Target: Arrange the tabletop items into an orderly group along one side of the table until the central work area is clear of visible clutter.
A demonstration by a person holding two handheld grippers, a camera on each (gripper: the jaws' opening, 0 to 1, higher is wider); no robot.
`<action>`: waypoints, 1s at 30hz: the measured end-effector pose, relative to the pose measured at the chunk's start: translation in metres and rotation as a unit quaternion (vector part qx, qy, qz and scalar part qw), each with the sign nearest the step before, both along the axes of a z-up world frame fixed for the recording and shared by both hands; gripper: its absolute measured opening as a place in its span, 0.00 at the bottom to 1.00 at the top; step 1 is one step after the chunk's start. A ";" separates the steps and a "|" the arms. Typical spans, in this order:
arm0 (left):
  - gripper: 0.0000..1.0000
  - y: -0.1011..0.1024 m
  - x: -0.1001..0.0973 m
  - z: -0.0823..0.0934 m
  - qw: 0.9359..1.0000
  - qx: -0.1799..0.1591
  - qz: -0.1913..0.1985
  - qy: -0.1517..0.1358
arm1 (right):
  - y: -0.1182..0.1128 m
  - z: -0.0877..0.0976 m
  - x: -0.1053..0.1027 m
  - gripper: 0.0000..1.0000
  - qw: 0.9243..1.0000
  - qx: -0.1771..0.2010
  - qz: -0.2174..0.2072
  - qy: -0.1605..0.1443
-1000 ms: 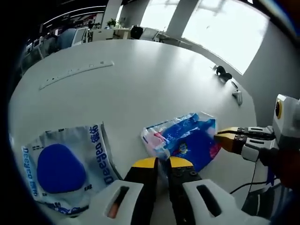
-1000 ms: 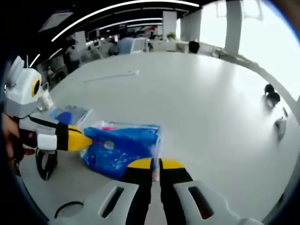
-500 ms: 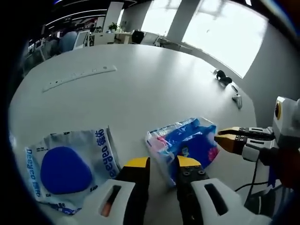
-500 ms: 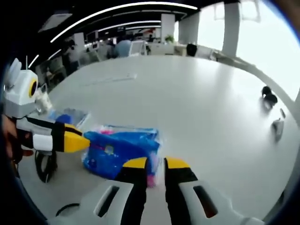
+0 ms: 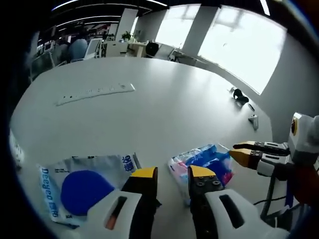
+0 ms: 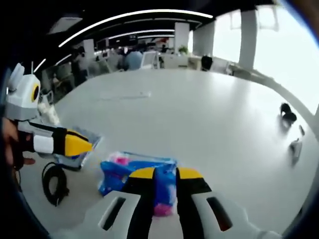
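Observation:
A blue and pink tissue pack [image 5: 204,158] lies on the white table [image 5: 164,99] just ahead of my left gripper [image 5: 173,173], whose jaws stand open with a gap between the yellow tips. To its left lies a white plastic bag [image 5: 82,186] with a blue item inside. My right gripper [image 5: 240,152] comes in from the right, its tips beside the pack's right edge. In the right gripper view the pack [image 6: 127,169] shows between and ahead of the open right gripper [image 6: 165,173]. The left gripper [image 6: 83,144] reaches in from the left, above the bag.
A white power strip [image 5: 94,92] lies across the far table. A black object [image 5: 239,95] and a small grey one [image 5: 254,121] sit near the far right edge. A black cable loop [image 6: 55,181] lies at the near edge. Office desks and windows lie beyond.
Both grippers have opened from their near-shut pinch on the tissue pack's edges and pulled back a little. The pack now lies loose on the table.

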State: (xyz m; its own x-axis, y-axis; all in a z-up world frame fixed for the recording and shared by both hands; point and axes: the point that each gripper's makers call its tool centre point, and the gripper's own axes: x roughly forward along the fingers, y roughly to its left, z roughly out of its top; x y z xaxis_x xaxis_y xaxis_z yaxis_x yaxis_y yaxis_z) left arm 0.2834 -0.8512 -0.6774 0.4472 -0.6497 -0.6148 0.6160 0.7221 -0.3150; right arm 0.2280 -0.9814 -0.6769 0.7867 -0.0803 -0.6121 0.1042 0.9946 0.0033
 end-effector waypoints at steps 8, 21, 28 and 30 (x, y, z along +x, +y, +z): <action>0.25 0.025 0.017 0.010 0.999 -0.011 0.035 -0.002 | 0.025 0.014 0.027 0.13 0.999 0.004 0.027 -0.019; 0.27 0.087 0.045 0.020 0.994 -0.023 0.103 -0.005 | 0.078 0.013 0.056 0.14 0.997 0.021 0.074 -0.022; 0.28 0.128 0.057 0.023 0.989 -0.022 0.143 -0.010 | 0.106 0.007 0.067 0.14 0.994 0.033 0.098 -0.020; 0.28 0.135 0.059 0.022 0.988 -0.022 0.150 -0.010 | 0.111 0.005 0.069 0.15 0.994 0.033 0.102 -0.017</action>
State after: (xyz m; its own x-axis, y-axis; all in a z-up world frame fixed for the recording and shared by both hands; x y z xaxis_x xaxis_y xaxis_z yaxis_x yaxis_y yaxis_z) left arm 0.3423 -0.7162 -0.6552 0.6351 -0.5116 -0.5787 0.3821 0.8592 -0.3403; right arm 0.2967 -0.8702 -0.6716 0.8023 0.1232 -0.5840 -0.1017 0.9924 0.0695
